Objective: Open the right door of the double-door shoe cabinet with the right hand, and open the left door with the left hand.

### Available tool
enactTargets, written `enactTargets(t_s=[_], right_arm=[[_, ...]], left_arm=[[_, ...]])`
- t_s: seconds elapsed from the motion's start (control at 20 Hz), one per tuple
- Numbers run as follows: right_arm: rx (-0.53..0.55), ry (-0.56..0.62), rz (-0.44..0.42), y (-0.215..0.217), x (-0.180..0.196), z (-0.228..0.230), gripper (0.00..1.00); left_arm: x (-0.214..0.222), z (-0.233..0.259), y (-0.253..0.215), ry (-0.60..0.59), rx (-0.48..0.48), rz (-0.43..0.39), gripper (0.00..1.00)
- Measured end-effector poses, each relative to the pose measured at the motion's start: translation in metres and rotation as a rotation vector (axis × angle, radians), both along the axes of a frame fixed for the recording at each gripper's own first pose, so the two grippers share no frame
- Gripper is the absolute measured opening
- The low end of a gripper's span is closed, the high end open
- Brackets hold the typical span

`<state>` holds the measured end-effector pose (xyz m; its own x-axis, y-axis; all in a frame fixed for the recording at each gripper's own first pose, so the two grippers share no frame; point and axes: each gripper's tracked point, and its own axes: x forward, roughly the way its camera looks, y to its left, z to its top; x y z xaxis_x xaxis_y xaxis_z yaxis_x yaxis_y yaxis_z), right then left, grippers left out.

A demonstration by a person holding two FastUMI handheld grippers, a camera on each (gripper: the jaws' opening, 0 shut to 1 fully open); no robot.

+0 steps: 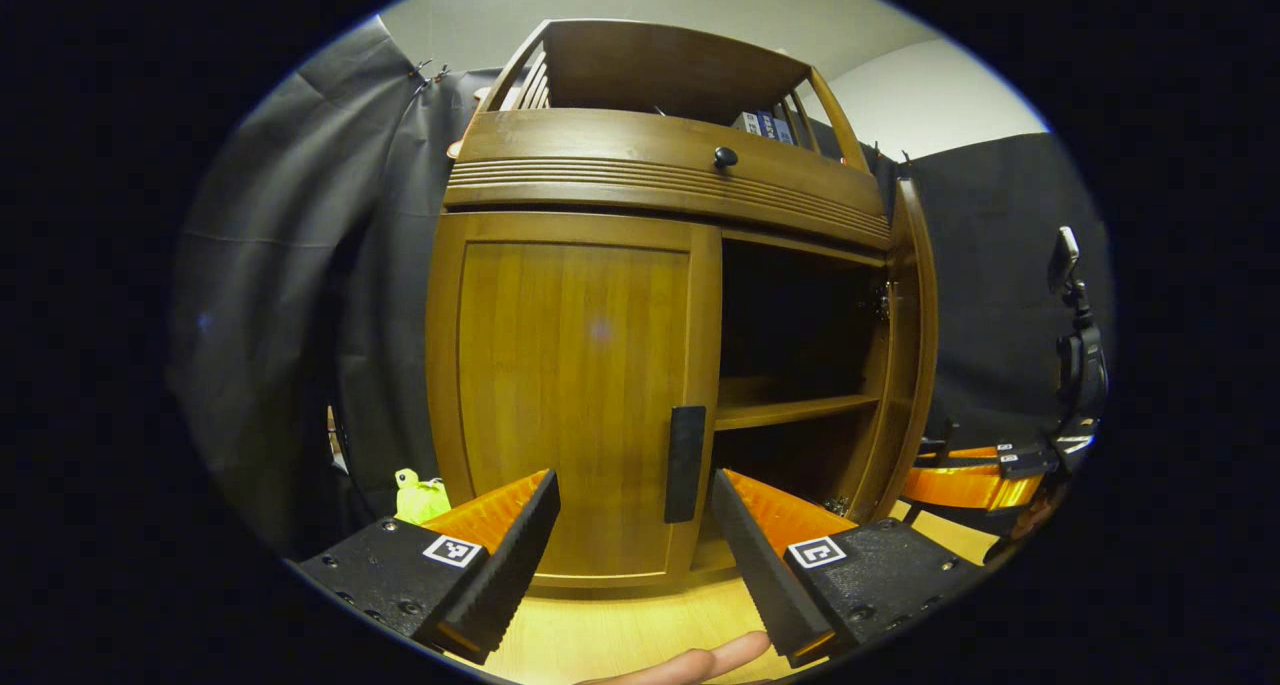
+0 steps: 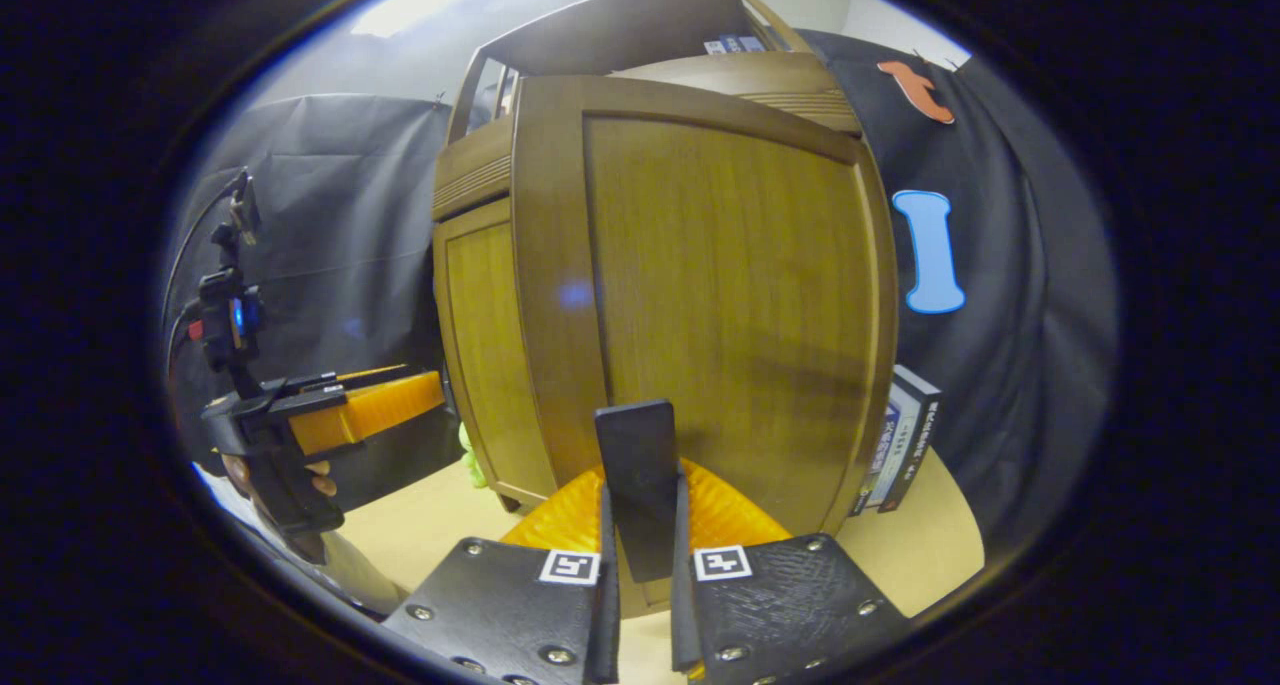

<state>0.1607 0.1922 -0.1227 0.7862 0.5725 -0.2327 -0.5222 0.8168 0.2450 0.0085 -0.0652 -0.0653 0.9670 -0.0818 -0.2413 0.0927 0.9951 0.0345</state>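
Surface: a pale wood floor (image 1: 620,625) runs under the shoe cabinet (image 1: 660,165) and toward both cameras.
Room: black cloth wall (image 1: 300,265) hangs behind the cabinet at 9 and 3 o'clock in the left gripper view, with a light ceiling above at 12.
Small items: a yellow-green toy (image 1: 420,497) lies on the floor at the cabinet's left foot, about 8 o'clock; a boxed item (image 2: 900,440) leans beside the cabinet at 4 o'clock in the right gripper view.
Cabinet top: an open rack with a drawer front below it carrying a dark knob (image 1: 725,156); a few books stand in the rack at 1 o'clock.
Left door: the left door (image 1: 570,395) is flat against the cabinet, its dark handle (image 1: 685,463) on the inner edge.
Right door: the right door (image 2: 720,295) is swung outward; in the left gripper view it stands edge-on at 3 o'clock.
Inside: a dark compartment with one wooden shelf (image 1: 795,410); nothing can be made out on it.
Left gripper: the left gripper (image 1: 632,540) has its jaws spread wide, touching nothing, the left door's handle seen between the fingers and farther off.
Right gripper: the right gripper (image 2: 643,605) is clamped with both fingers on the right door's handle (image 2: 640,485), at 6 o'clock.
Hand: a fingertip (image 1: 700,660) shows at the bottom of the left gripper view.
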Motion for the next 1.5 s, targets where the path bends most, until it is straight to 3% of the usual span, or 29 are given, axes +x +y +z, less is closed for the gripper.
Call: enactTargets(t_s=[0.2, 0.25, 0.45, 0.5, 0.6, 0.65, 0.85, 0.9, 1.1, 1.15, 1.3, 1.35, 1.45, 1.5], right_arm=[[0.012, 0.009, -0.042, -0.009, -0.002, 0.0, 0.2], [0.007, 0.008, -0.061, -0.015, -0.005, 0.001, 0.2], [-0.05, -0.017, -0.124, -0.05, -0.014, 0.002, 0.19], [-0.056, -0.022, -0.139, -0.057, -0.016, 0.003, 0.19], [-0.068, -0.033, -0.164, -0.07, -0.017, 0.002, 0.19], [-0.078, -0.044, -0.174, -0.075, -0.017, 0.002, 0.19], [-0.093, -0.061, -0.244, -0.105, -0.017, -0.001, 0.19], [-0.104, -0.055, -0.263, -0.114, -0.015, -0.002, 0.14], [-0.148, -0.035, -0.392, -0.161, -0.003, -0.022, 0.23], [-0.147, -0.039, -0.417, -0.172, -0.001, -0.011, 0.04], [-0.101, -0.045, -0.396, -0.187, 0.004, -0.013, 0.01], [-0.094, -0.049, -0.386, -0.19, 0.005, -0.014, 0.01], [-0.093, -0.058, -0.379, -0.194, 0.005, -0.014, 0.01], [-0.097, -0.063, -0.379, -0.195, 0.005, -0.015, 0.01]], left_arm=[[0.006, -0.005, 0.002, 0.004, 0.021, 0.027, 0.95], [0.007, -0.007, 0.001, 0.007, 0.015, 0.032, 0.92], [0.011, -0.019, -0.003, 0.032, 0.006, 0.037, 0.92], [0.014, -0.022, -0.007, 0.035, 0.009, 0.03, 0.96], [0.016, -0.025, -0.011, 0.039, 0.019, 0.023, 0.92], [0.016, -0.025, -0.011, 0.035, 0.022, 0.023, 0.95], [0.021, -0.031, -0.011, 0.036, 0.021, 0.037, 0.92], [0.024, -0.035, -0.011, 0.043, 0.02, 0.049, 0.92], [0.04, -0.046, -0.018, 0.049, -0.002, 0.067, 0.95], [0.044, -0.048, -0.022, 0.047, -0.015, 0.059, 0.95], [0.059, -0.056, -0.033, 0.028, -0.043, 0.035, 0.96], [0.061, -0.06, -0.035, 0.03, -0.043, 0.027, 0.92], [0.07, -0.067, -0.042, 0.015, -0.041, 0.003, 0.96], [0.076, -0.068, -0.046, -0.001, -0.031, -0.006, 0.92]])
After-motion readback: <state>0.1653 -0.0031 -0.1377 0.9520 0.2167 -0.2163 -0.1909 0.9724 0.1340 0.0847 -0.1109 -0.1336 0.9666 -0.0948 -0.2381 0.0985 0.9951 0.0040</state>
